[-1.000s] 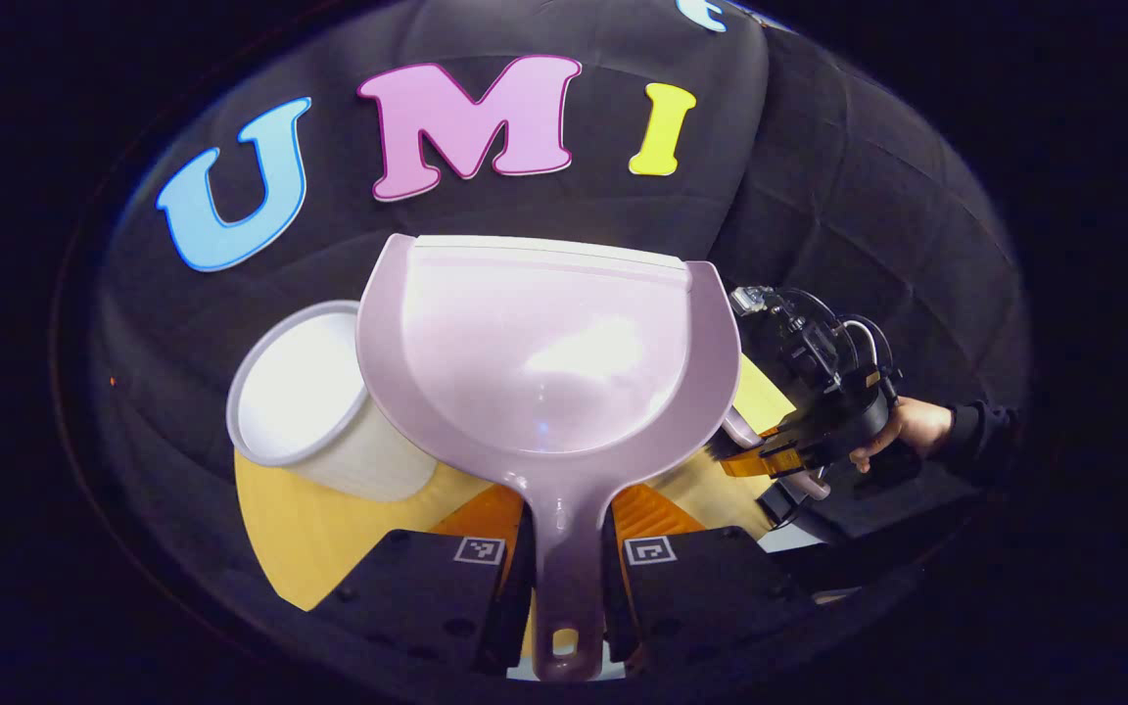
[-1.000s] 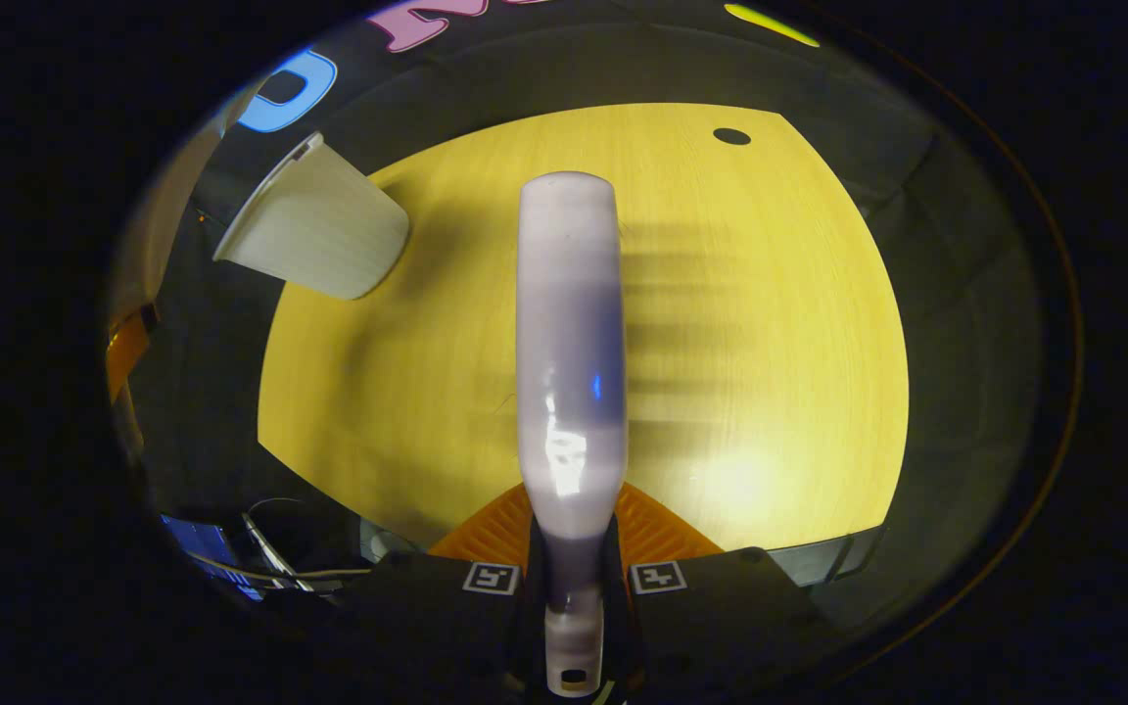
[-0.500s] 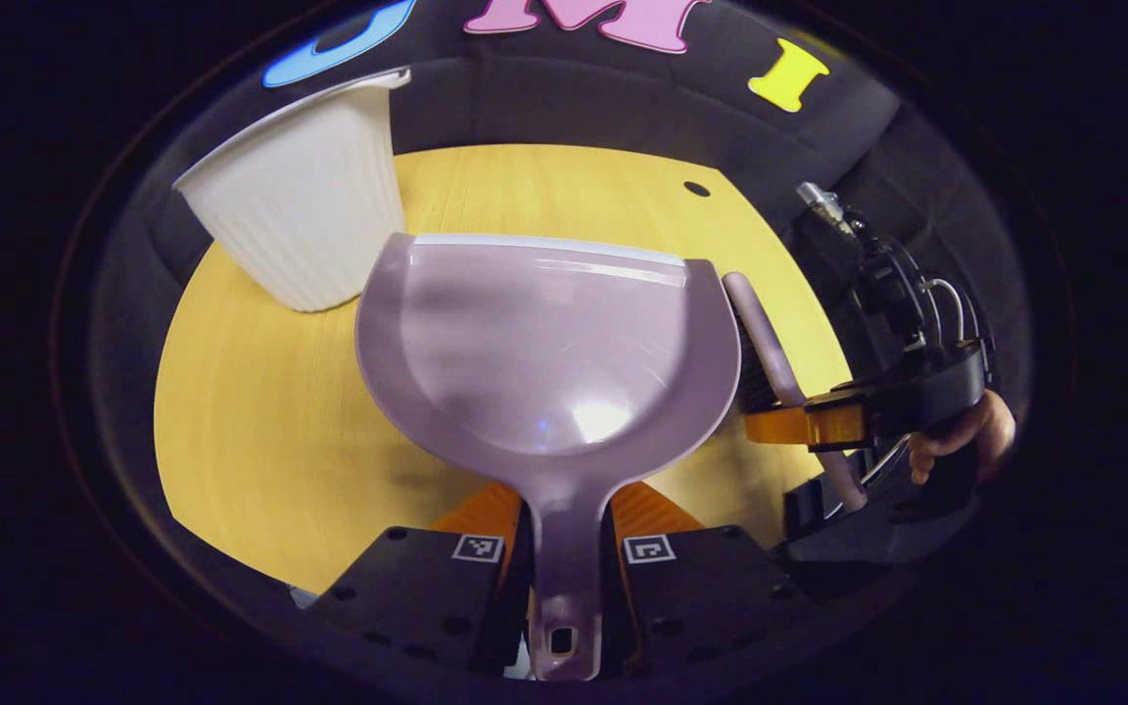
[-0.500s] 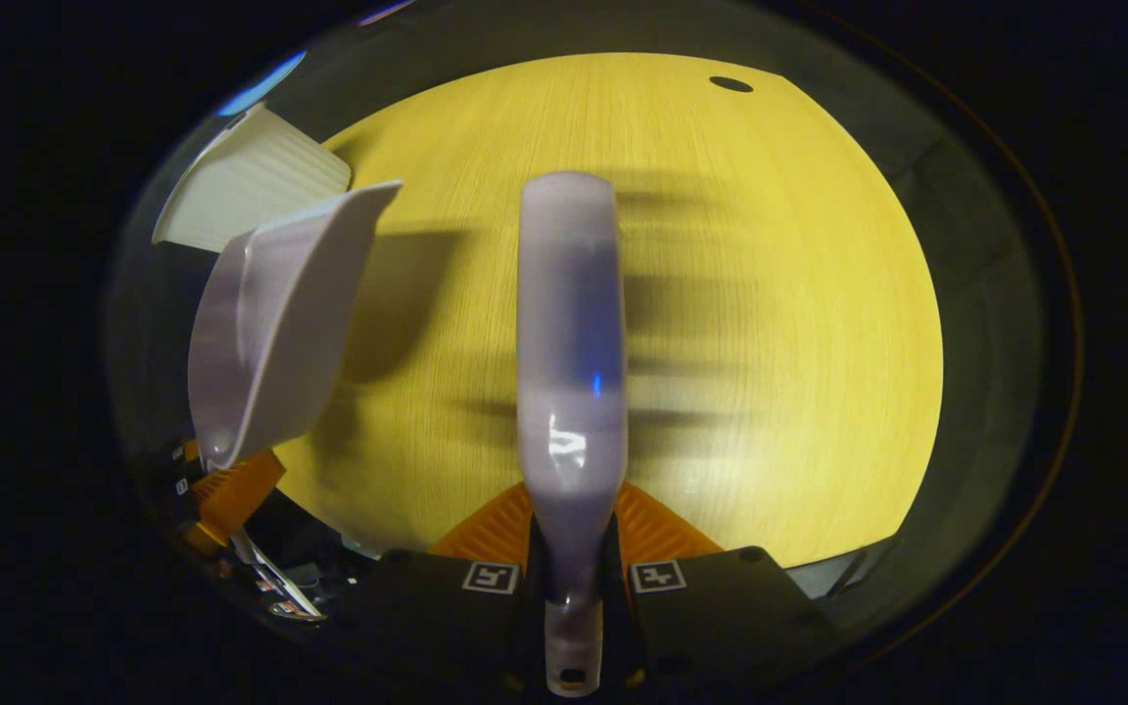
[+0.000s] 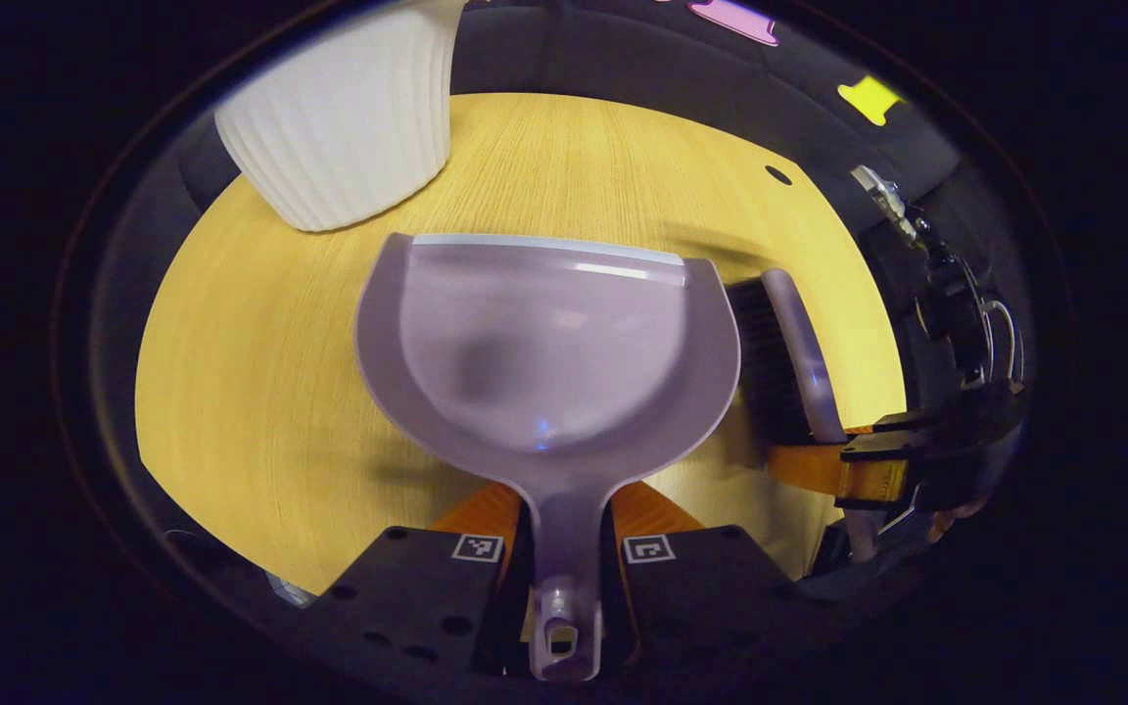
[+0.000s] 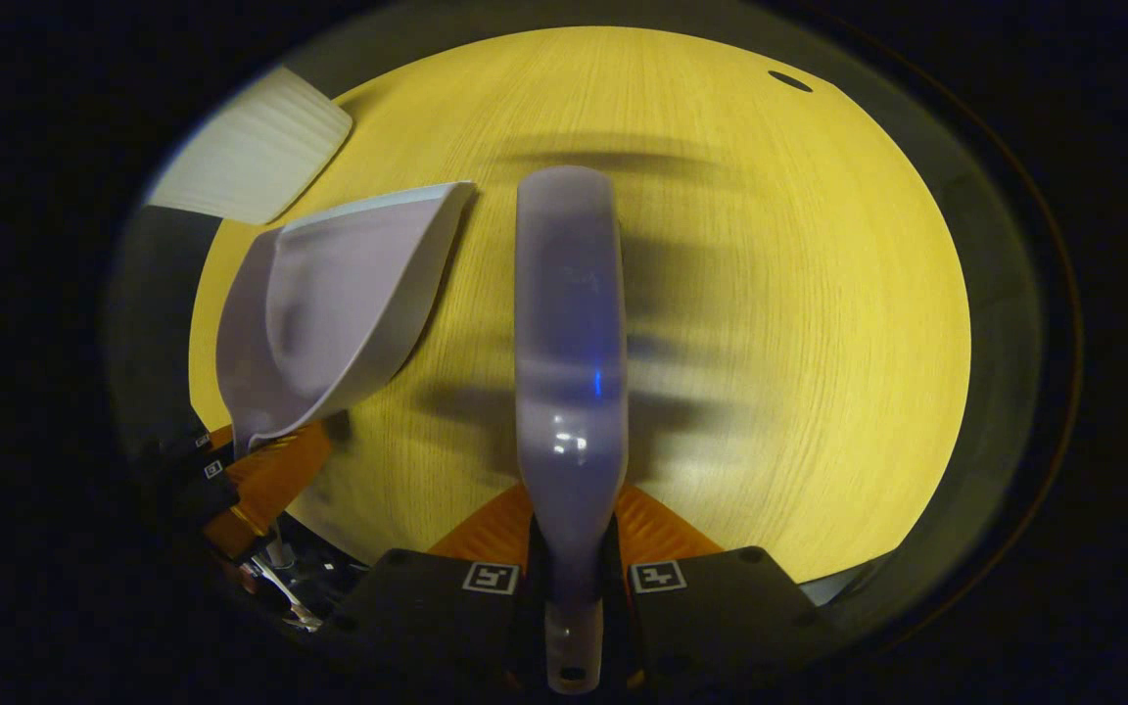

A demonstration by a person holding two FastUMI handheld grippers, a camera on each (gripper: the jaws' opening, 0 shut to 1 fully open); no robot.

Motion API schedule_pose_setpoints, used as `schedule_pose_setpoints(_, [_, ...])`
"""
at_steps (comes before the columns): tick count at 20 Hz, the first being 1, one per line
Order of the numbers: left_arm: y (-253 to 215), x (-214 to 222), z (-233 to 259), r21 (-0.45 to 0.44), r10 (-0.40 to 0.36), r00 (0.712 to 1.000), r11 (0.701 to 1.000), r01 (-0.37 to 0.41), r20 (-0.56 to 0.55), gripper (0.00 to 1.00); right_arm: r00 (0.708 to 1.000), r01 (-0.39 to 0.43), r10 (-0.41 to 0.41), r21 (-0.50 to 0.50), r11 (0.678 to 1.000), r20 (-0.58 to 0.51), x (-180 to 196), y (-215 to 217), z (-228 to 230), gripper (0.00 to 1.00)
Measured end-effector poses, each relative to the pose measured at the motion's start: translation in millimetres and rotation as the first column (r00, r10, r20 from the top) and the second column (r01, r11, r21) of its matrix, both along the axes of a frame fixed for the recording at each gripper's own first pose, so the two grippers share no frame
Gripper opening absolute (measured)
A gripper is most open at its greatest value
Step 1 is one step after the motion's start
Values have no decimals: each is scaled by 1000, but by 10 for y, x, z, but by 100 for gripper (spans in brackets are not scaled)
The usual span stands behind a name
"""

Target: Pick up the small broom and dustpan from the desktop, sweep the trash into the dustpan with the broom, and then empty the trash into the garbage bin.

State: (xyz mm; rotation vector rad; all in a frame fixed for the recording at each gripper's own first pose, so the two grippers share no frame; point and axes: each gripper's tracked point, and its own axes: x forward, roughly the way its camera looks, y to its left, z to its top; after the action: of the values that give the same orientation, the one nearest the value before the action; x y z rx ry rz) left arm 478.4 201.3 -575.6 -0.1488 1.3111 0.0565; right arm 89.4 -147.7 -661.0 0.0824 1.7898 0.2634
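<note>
My left gripper [image 5: 564,534] is shut on the handle of a pale lilac dustpan [image 5: 544,343], whose empty scoop hangs over the yellow wooden desktop [image 5: 260,372]. My right gripper [image 6: 572,543] is shut on the handle of the small lilac broom [image 6: 569,323], seen from its back. In the left gripper view the broom [image 5: 789,343] with dark bristles sits just right of the dustpan, held by the right gripper [image 5: 848,470]. In the right gripper view the dustpan [image 6: 339,304] is to the broom's left, with the left gripper [image 6: 260,480] below it.
A white ribbed garbage bin [image 5: 349,117] stands at the desktop's far left corner, also the bin [image 6: 251,152] at upper left in the right gripper view. A small dark hole [image 5: 777,175] marks the desktop's far right. Black cloth walls surround the desk.
Both grippers tilted down toward the desktop. The dustpan came away from over the bin and lowered beside the broom; the bin now sits farther up and left in both views.
</note>
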Motion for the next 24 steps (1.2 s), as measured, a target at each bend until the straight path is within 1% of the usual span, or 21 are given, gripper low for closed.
schedule_pose_setpoints(2, [-13, -6, 15, -21, -12, 1000, 1000, 12, -17, 28, 1000, -1, 1, -15, 1000, -12, -1, 10, -37, 27])
schedule_pose_setpoints(4, [-21, -6, 8, -50, -4, 1000, 999, 2, -31, 28, 1000, 20, -20, -17, 1000, -21, 6, 57, -3, 28])
schedule_pose_setpoints(6, [-23, -10, 0, -41, -27, 999, 999, 25, -37, 28, 998, 38, -39, -16, 999, -49, -23, 83, 33, 27])
schedule_pose_setpoints(8, [-8, -23, -15, -38, -50, 997, 998, 48, -54, 29, 998, 44, -45, -24, 999, -49, -16, 92, 36, 27])
schedule_pose_setpoints(9, [-28, -52, -17, -54, -65, 996, 997, 61, -67, 29, 997, 50, -51, -24, 998, -51, -35, 106, 28, 30])
schedule_pose_setpoints(11, [-24, -15, 1, -65, -83, 995, 995, 80, -48, 33, 997, 67, -68, -16, 998, -48, -63, 143, 70, 34])
schedule_pose_setpoints(12, [-35, 0, 24, -71, -95, 995, 993, 92, -38, 36, 997, 77, -78, -18, 997, -30, -46, 142, 108, 41])
schedule_pose_setpoints(13, [-22, 29, 61, -58, -110, 994, 992, 108, -25, 53, 995, 95, -95, -14, 995, -7, -15, 145, 171, 45])
schedule_pose_setpoints(14, [20, -1, 180, -33, -121, 993, 992, 120, -4, 66, 992, 121, -121, -10, 993, 23, 22, 138, 247, 54])
schedule_pose_setpoints(15, [31, -25, 275, -21, -131, 991, 991, 131, 11, 72, 985, 163, -162, 1, 987, 59, 60, 151, 338, 77])
schedule_pose_setpoints(16, [30, -52, 408, -5, -141, 989, 990, 141, 33, 73, 974, 207, -207, 7, 978, 90, 105, 138, 443, 85])
schedule_pose_setpoints(17, [39, -65, 590, 15, -152, 986, 988, 151, 69, 75, 959, 256, -256, 19, 967, 124, 160, 135, 574, 84])
schedule_pose_setpoints(18, [39, -67, 789, 30, -167, 979, 986, 165, 114, 76, 944, 287, -288, 30, 957, 158, 230, 128, 718, 79])
schedule_pose_setpoints(19, [11, -33, 1022, 31, -176, 969, 984, 173, 174, 76, 927, 305, -306, 40, 952, 215, 346, 113, 891, 90])
schedule_pose_setpoints(20, [-73, 14, 1272, 20, -180, 955, 983, 180, 235, 76, 905, 306, -304, 43, 951, 298, 514, 71, 1089, 87])
schedule_pose_setpoints(21, [-144, 58, 1552, 6, -183, 933, 982, 191, 309, 76, 875, 291, -285, 45, 956, 390, 668, 31, 1328, 99])
schedule_pose_setpoints(22, [-181, 116, 1822, 5, -179, 906, 981, 192, 384, 76, 845, 273, -265, 51, 961, 464, 815, 13, 1559, 99])
schedule_pose_setpoints(23, [-190, 180, 2097, 12, -173, 874, 982, 189, 455, 76, 797, 267, -259, 66, 961, 545, 982, 15, 1811, 99])
schedule_pose_setpoints(24, [-175, 191, 2340, 31, -171, 843, 983, 181, 510, 76, 735, 273, -266, 87, 958, 624, 1154, 17, 2098, 90])
